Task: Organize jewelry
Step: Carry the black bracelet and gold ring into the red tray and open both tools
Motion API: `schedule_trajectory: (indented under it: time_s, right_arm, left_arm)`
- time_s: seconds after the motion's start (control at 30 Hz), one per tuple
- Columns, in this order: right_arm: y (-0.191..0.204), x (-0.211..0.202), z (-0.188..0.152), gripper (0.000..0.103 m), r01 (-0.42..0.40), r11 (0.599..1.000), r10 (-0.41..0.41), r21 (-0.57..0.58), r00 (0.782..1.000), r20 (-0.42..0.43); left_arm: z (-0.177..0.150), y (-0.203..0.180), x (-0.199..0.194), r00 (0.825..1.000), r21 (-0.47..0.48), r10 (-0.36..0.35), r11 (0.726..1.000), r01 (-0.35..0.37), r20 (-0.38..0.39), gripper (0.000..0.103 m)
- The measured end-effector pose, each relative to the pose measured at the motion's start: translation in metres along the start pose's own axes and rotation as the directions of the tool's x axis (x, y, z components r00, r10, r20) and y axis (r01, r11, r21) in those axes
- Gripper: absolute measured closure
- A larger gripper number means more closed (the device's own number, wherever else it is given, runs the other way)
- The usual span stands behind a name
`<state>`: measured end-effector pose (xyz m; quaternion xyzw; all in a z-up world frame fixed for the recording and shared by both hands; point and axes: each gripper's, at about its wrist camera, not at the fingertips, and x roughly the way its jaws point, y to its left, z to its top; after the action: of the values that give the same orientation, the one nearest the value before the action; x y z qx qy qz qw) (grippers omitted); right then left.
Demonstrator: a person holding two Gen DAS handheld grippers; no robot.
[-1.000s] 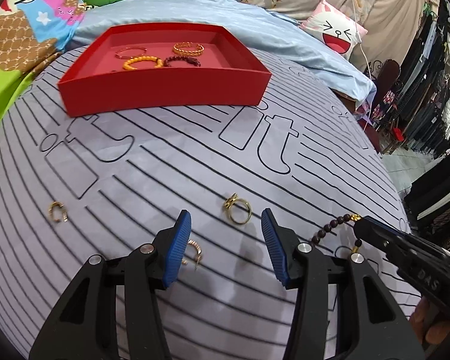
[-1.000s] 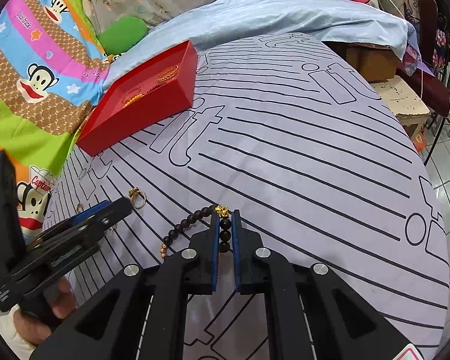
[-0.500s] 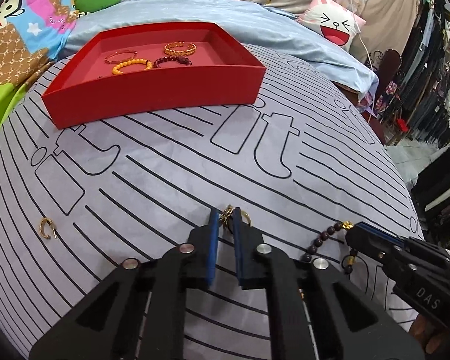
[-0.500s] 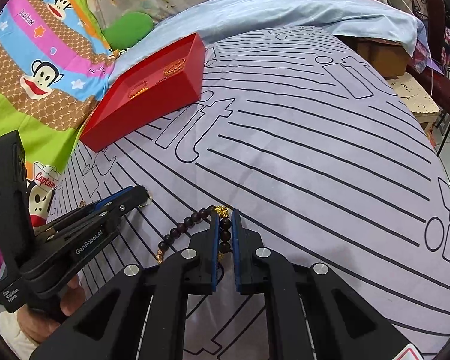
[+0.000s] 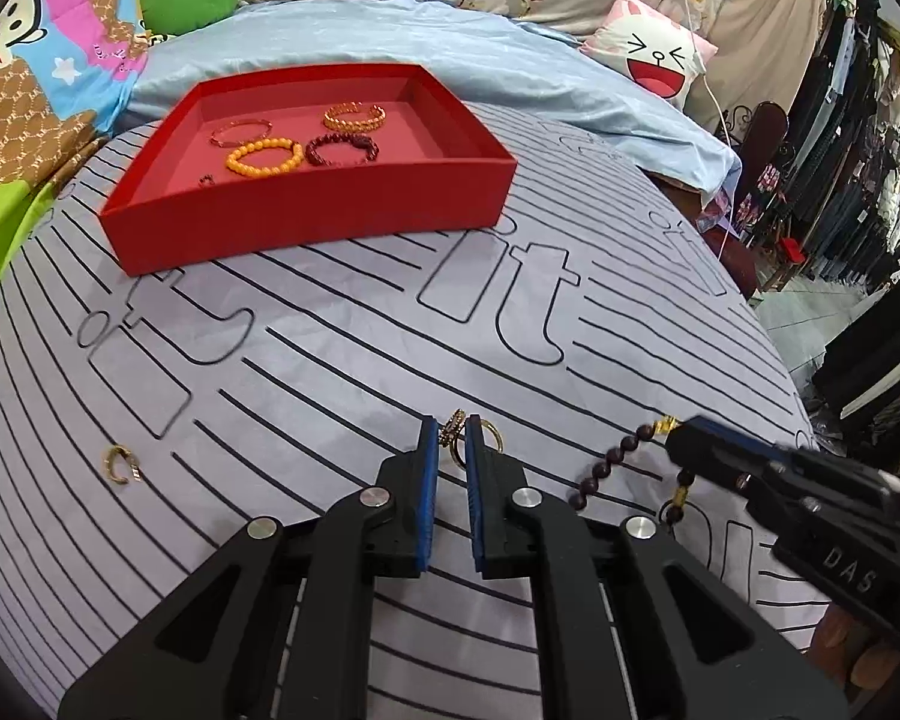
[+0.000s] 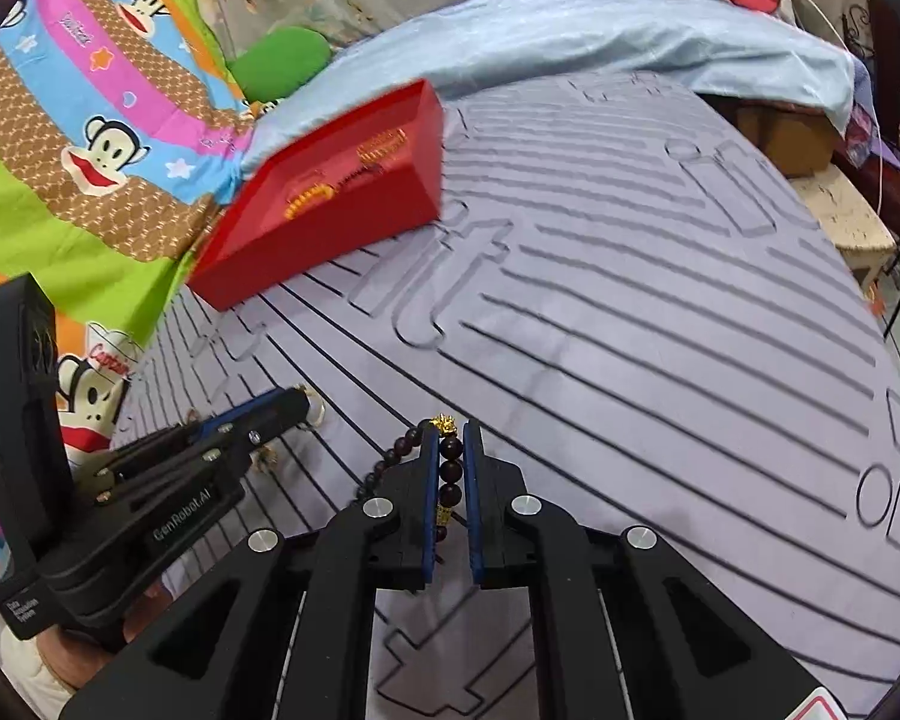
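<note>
Your left hand-held gripper (image 5: pixel 450 444) has just snapped shut on the gold ring (image 5: pixel 453 427), which a second ago lay loose between wide-open jaws, so that pick is made. The ring stands on edge at the fingertips. Your right hand-held gripper (image 6: pixel 450 450) stays clamped on the dark bead bracelet (image 6: pixel 450 468), its long axis running along the fingers, the loose end trailing left onto the bed. Farther off, the red tray (image 5: pixel 306 234) waits with four bracelets inside; both pieces likely go there.

Bright even light, soft shadows; fisheye-bent edges, right view motion-blurred.
</note>
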<state>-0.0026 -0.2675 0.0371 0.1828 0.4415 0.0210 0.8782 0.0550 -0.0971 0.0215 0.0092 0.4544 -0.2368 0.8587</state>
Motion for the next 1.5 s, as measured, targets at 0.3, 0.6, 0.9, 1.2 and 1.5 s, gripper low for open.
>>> schedule_trajectory:
  time_s: [0.3,0.6,0.9,1.2,1.5]
  right_arm:
    - [0.033,-0.020,0.047,0.095,-0.022,0.996,0.029,-0.082,0.995,0.091]
    - [0.071,-0.005,0.110,0.095,-0.034,0.989,0.056,-0.146,0.987,0.149]
    - [0.099,0.052,0.180,0.095,-0.081,0.989,0.098,-0.125,0.986,0.137]
    - [0.094,0.125,0.225,0.095,-0.132,0.991,0.134,-0.027,0.988,0.079]
    - [0.071,0.177,0.226,0.095,-0.010,1.000,0.010,-0.013,0.999,0.031]
  left_arm:
    - [0.021,0.027,-0.024,0.999,-0.039,0.018,0.999,-0.017,0.031,0.094]
    - [0.073,0.073,-0.037,0.994,-0.065,0.053,0.997,-0.047,0.097,0.094]
    - [0.147,0.107,-0.020,0.982,-0.037,0.099,0.995,-0.094,0.161,0.094]
    - [0.190,0.130,0.032,0.986,-0.054,0.096,0.995,-0.090,0.136,0.094]
    - [0.192,0.143,0.078,0.992,-0.078,0.105,0.992,-0.100,0.073,0.094]
